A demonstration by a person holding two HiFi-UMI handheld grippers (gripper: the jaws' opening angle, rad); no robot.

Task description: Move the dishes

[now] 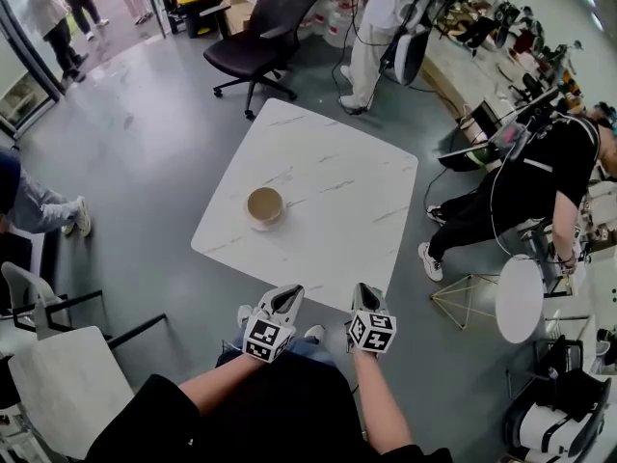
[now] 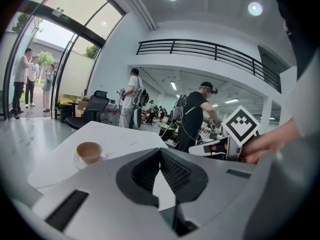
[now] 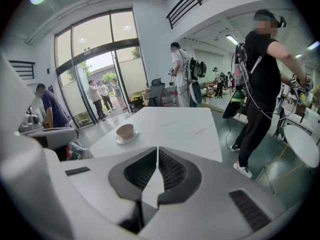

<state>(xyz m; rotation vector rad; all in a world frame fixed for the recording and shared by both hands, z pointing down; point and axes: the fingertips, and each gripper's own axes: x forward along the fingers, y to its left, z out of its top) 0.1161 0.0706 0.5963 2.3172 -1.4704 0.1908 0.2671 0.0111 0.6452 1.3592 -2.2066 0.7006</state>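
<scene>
Head view: cup (image 1: 265,203) on saucer (image 1: 254,225)

Site: open lab/office hall | beyond the fingers (image 3: 175,171): white marble tabletop (image 3: 175,121), black office chair (image 1: 260,27) | left of them: tall glass entrance doors (image 3: 100,64) | above: mezzanine railing (image 2: 200,49) | right: person in cabled backpack rig (image 3: 260,74) | underfoot: grey polished floor (image 1: 145,162)

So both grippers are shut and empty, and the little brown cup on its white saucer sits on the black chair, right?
Not quite. The head view shows the little brown cup on its round white saucer sitting on the white marble table. The left gripper and right gripper are shut and empty.
</scene>
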